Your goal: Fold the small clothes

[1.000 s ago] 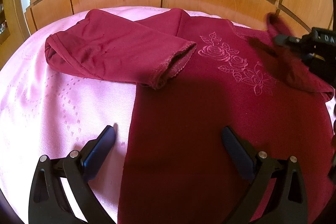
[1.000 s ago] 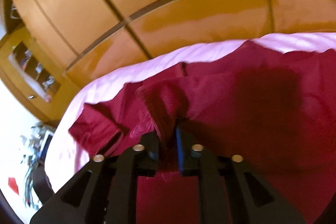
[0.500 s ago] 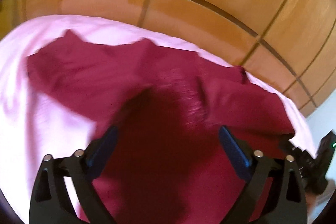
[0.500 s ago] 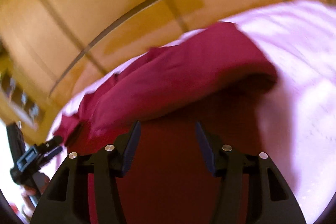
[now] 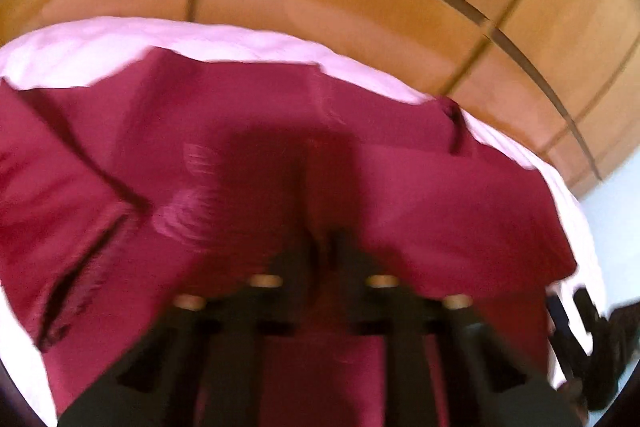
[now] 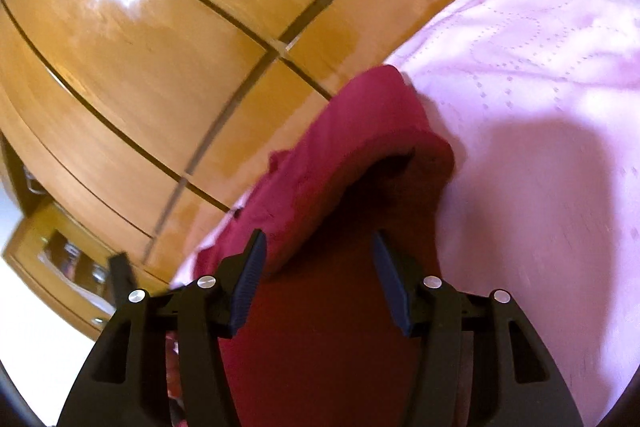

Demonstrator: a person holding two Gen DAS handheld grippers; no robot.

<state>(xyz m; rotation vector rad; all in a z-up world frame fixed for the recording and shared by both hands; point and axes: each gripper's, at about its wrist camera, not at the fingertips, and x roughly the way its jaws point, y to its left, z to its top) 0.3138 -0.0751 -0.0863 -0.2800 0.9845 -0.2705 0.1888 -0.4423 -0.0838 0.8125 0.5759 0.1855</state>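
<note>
Maroon garment (image 5: 420, 187), soft and creased, is spread on the pink quilted cloth (image 6: 540, 47). A fold is pinched by the closed left gripper (image 5: 322, 239); the right gripper (image 6: 318, 279) is opening, gripping nothing.

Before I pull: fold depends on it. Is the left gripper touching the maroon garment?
Touching. Left wrist view shows the left gripper shut on the maroon garment.

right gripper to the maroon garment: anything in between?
Nothing visible. The right gripper has its jaws opening directly over the maroon garment on the pink sheet, with only cloth beneath and ahead. The left gripper is shut at the same garment's fabric.
</note>
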